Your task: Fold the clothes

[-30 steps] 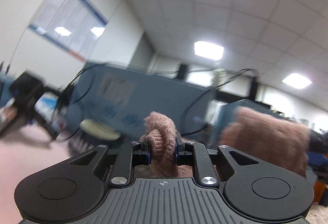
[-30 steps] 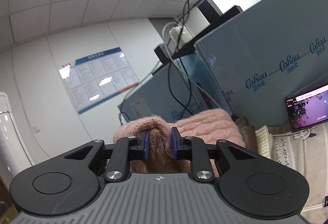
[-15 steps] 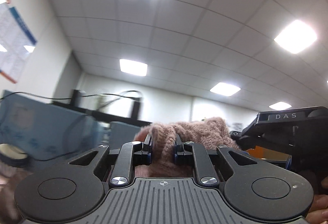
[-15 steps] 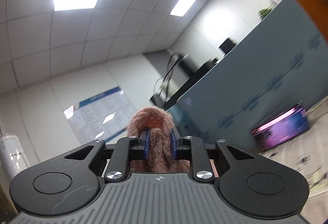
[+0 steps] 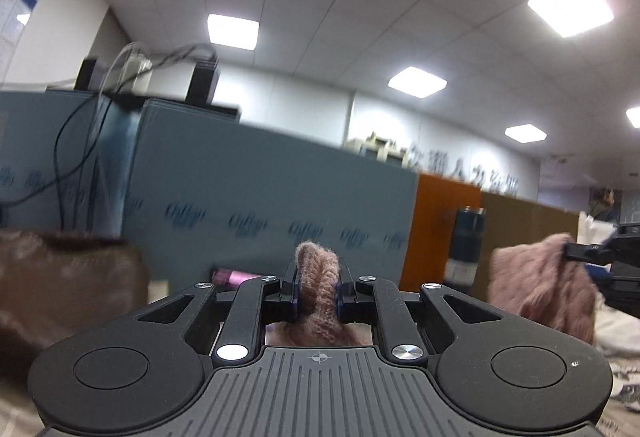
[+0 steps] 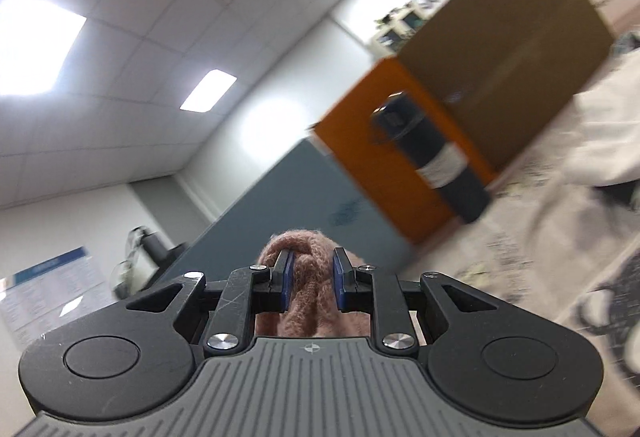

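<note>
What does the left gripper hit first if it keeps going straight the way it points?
Likely the grey-blue partition dead ahead. The left gripper, shut on the pink knit sweater, faces it; a pink-lit object lies lower left. Depth unclear.

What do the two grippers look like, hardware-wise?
Both match. The left gripper has a ribbed grey body with a small crosshair mark, matte black linkage arms with silver screw heads, round black side discs and blue-edged pads. The right gripper has the same build, with fine scratches on one arm. No cables or sleeves are visible.
</note>
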The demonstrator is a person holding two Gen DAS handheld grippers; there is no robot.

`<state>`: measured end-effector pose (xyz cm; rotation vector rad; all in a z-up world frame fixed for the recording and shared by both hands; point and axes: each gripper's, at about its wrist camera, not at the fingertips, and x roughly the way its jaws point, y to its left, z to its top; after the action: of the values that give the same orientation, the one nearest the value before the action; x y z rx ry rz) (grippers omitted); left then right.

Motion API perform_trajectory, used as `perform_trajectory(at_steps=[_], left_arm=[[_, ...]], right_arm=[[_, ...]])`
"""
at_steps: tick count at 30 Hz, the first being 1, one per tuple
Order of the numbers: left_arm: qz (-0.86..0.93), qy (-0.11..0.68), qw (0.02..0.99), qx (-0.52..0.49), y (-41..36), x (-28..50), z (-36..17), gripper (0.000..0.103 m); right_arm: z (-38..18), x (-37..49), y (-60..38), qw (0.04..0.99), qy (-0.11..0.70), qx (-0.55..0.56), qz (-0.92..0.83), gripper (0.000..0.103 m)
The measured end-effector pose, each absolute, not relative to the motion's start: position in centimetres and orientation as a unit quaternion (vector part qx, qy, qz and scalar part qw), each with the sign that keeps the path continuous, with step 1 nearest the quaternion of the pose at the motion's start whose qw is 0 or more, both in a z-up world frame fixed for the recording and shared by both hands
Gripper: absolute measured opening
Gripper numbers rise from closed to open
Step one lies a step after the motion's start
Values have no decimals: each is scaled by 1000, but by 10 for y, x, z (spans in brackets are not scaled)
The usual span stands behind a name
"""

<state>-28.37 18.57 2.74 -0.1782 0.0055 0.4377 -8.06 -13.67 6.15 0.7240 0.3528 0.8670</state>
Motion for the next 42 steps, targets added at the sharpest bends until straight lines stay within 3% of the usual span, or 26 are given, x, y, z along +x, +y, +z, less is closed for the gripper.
perform_trajectory(at_steps=[4,7,10,11,12,14,15,17,19,29,32,34,35,36,37,38,39,40,42], left_arm=[[225,63,968,-93,191,-293,20,16],[226,110,964,-86,192,-296,16,24],[220,131,960,-111,198,-301,13,50],[219,135,958,-123,201,-302,13,64],[217,140,957,-131,203,-302,13,72],[212,149,955,-144,207,-300,12,78],[209,153,954,-151,209,-300,11,81],[197,169,952,-160,211,-294,7,82],[180,193,951,-161,211,-285,3,83],[108,268,946,-147,197,-252,-15,90],[100,276,947,-132,190,-249,-16,89],[102,277,948,-118,185,-249,-16,86],[104,277,949,-110,182,-249,-15,71],[104,276,950,-102,179,-249,-15,56],[100,273,952,-94,177,-251,-13,48],[90,270,955,-87,174,-252,-12,33],[84,265,957,-79,171,-253,-10,26],[80,259,960,-69,167,-255,-8,24],[78,240,966,-58,165,-257,-3,21]], right_arm=[[36,-63,-178,849,193,343,353,19],[22,-59,-197,860,217,325,330,19],[15,-65,-215,873,233,296,310,21],[16,-70,-222,877,233,289,305,21],[19,-71,-225,881,230,283,302,29],[24,-72,-229,889,222,268,297,53],[26,-73,-229,893,217,253,302,71],[32,-73,-222,895,214,212,330,75],[39,-76,-210,889,214,168,369,89],[37,-95,-101,837,250,-50,484,98],[27,-87,-85,847,272,-73,452,98],[23,-84,-84,852,273,-78,440,90],[22,-84,-84,856,270,-84,434,85],[22,-85,-86,860,266,-90,425,70],[22,-85,-89,867,263,-94,412,50],[23,-84,-93,872,261,-96,402,42],[26,-81,-98,875,261,-89,399,32],[28,-78,-103,877,260,-78,397,24],[37,-74,-112,886,245,-54,390,21]])
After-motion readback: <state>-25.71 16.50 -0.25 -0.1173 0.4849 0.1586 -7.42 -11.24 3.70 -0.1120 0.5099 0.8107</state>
